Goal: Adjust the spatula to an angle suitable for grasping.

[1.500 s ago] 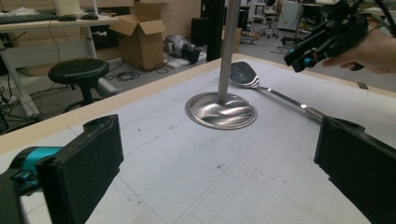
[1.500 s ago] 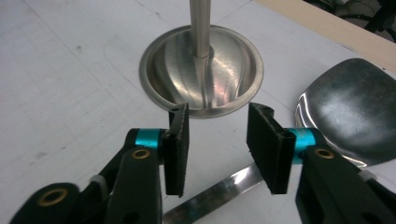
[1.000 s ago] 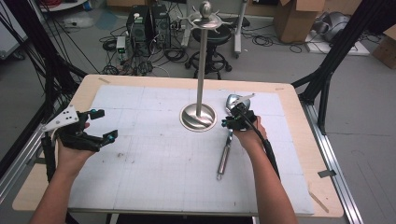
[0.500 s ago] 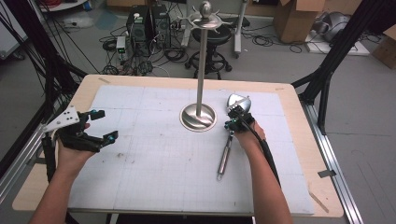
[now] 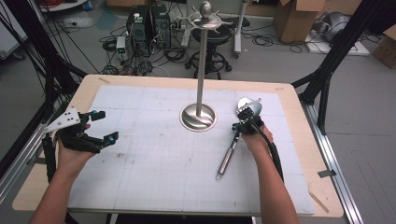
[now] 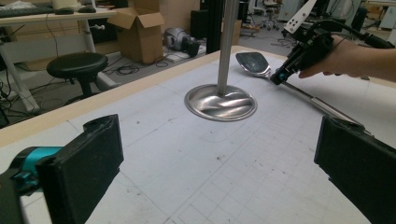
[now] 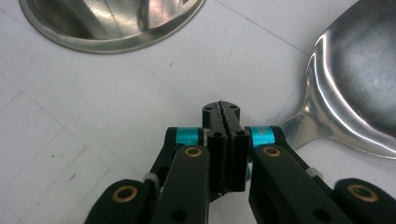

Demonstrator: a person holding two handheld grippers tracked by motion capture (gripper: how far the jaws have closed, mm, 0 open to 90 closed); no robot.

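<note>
A long steel spoon (image 5: 229,156) lies on the white mat right of the steel stand (image 5: 198,117), its bowl (image 7: 355,84) toward the far side. My right gripper (image 5: 242,125) points down at the spoon's neck. In the right gripper view its pads (image 7: 222,109) meet with nothing showing between them, and the neck runs just beside them on the right. The left gripper view shows that gripper (image 6: 280,74) tip-down on the neck, next to the bowl (image 6: 252,63). My left gripper (image 5: 105,125) hovers at the mat's left edge, open and holding nothing (image 6: 219,168).
The stand's round base (image 6: 220,102) carries a tall pole (image 5: 201,60) with hook arms at its top. A gridded white mat (image 5: 154,163) covers the wooden table. Beyond the far edge are a stool (image 6: 77,67), cardboard boxes and cables on the floor.
The right gripper's jaws have drawn together over the spoon's neck, and the bowl has shifted slightly right. The left gripper has stayed where it was.
</note>
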